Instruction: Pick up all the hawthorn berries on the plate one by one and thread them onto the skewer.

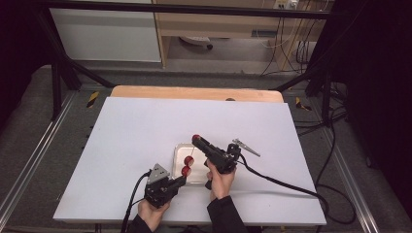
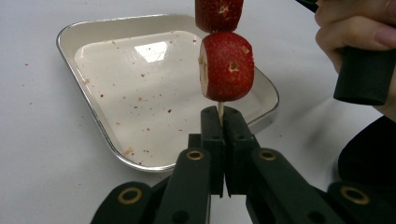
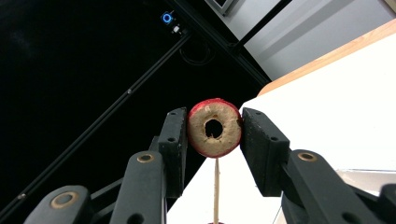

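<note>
The left gripper (image 2: 223,116) has its jaws pinched together on the bottom end of a thin wooden skewer (image 2: 220,110), which stands up over a shallow metal tray (image 2: 93,112) on the white table (image 1: 136,131). Two red hawthorn fruits (image 2: 227,65) sit threaded on the skewer, one above the other, the lower one just above the jaw tips. The tray holds red and tan crumbs; more specks lie on the table around it.

The right gripper (image 3: 214,128) is clamped on a third fruit (image 3: 214,127), a cored red one with a pale cut face and a hole through its middle. It sits right at the top end of the skewer, which shows just below it.

Behind the right hand (image 1: 221,182) lies a metal clip (image 1: 245,146) on the table. I can make out no writing or labels anywhere.
</note>
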Tool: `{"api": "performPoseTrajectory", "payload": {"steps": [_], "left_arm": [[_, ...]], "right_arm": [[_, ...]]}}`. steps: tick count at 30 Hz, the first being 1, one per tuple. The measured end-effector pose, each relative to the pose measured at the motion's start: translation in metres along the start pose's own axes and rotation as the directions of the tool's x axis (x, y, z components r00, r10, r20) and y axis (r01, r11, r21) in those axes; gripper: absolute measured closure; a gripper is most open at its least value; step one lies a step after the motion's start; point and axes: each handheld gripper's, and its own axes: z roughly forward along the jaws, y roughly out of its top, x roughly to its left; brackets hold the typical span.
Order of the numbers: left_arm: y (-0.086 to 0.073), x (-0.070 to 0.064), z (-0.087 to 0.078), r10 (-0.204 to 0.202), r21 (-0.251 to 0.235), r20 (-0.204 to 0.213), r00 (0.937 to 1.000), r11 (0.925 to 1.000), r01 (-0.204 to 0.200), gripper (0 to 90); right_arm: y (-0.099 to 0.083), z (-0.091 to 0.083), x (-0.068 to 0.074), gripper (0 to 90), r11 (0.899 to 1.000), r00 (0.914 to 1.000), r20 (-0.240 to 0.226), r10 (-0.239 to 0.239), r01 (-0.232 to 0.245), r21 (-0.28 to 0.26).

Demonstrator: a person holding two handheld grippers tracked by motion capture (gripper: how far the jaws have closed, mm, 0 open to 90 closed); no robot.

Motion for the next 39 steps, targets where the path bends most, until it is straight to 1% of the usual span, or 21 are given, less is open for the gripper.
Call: {"api": "performPoseTrajectory", "payload": {"steps": [1, 3, 4, 6, 8, 10, 18, 22, 26, 28, 30, 37, 39], "left_arm": [[0.000, 0.000, 0.000, -0.011, 0.000, 0.005, 0.9999, 0.9999, 0.011, 88.2], [0.001, 0.000, 0.000, -0.009, -0.004, 0.000, 1.0000, 1.0000, 0.009, 88.2], [0.000, 0.000, 0.001, -0.018, -0.002, 0.004, 0.9998, 0.9998, 0.018, 88.2], [0.001, 0.000, 0.001, -0.020, 0.002, 0.001, 0.9998, 0.9998, 0.020, 88.2], [0.001, 0.000, 0.002, -0.029, 0.006, 0.003, 0.9996, 0.9996, 0.029, 88.3], [0.001, -0.001, 0.003, -0.036, 0.007, 0.004, 0.9994, 0.9993, 0.036, 88.3], [0.001, -0.002, 0.001, -0.035, -0.021, -0.013, 0.9993, 0.9992, 0.035, 88.5], [0.001, -0.002, 0.002, -0.050, -0.025, -0.007, 0.9987, 0.9985, 0.049, 88.6], [0.001, 0.000, 0.004, -0.048, -0.012, -0.007, 0.9988, 0.9988, 0.048, 88.6], [0.001, 0.000, 0.004, -0.044, -0.022, -0.013, 0.9990, 0.9988, 0.044, 88.6], [0.001, 0.000, 0.003, -0.045, -0.020, -0.013, 0.9989, 0.9988, 0.045, 88.6], [0.000, 0.001, 0.005, -0.041, -0.008, -0.003, 0.9992, 0.9991, 0.041, 88.6], [0.000, 0.000, 0.005, -0.043, -0.005, 0.001, 0.9991, 0.9991, 0.043, 88.6]], "right_arm": [[-0.001, 0.000, 0.000, 62.4, 1.000, 1.0000, 0.000, 0.001, -0.001, 0.002], [-0.003, 0.000, 0.000, 62.4, 1.000, 1.0000, 0.000, 0.003, -0.003, 0.003], [-0.004, 0.000, 0.000, 62.4, 1.000, 1.0000, -0.001, 0.006, -0.006, 0.005], [-0.006, 0.001, -0.001, 62.4, 1.000, 1.0000, 0.003, 0.006, -0.006, 0.006], [-0.008, 0.002, 0.000, 62.4, 1.000, 1.0000, 0.000, 0.003, -0.003, 0.008], [-0.009, 0.002, 0.001, 62.4, 1.000, 0.9999, 0.002, -0.011, 0.011, 0.004], [-0.011, 0.001, 0.003, 62.7, 1.000, 0.9995, 0.011, -0.029, 0.029, 0.002], [-0.014, 0.000, 0.003, 62.8, 1.000, 0.9995, 0.011, -0.030, 0.030, 0.003], [-0.017, 0.000, 0.003, 62.8, 0.999, 0.9992, 0.013, -0.037, 0.037, 0.012], [-0.019, -0.001, 0.004, 62.9, 0.999, 0.9985, 0.016, -0.051, 0.051, 0.018], [-0.021, -0.001, 0.004, 62.9, 0.998, 0.9982, 0.018, -0.057, 0.056, 0.028], [-0.024, -0.003, 0.005, 63.1, 0.996, 0.9969, 0.024, -0.075, 0.073, 0.044], [-0.024, -0.004, 0.006, 63.0, 0.995, 0.9958, 0.024, -0.088, 0.087, 0.045]]}}
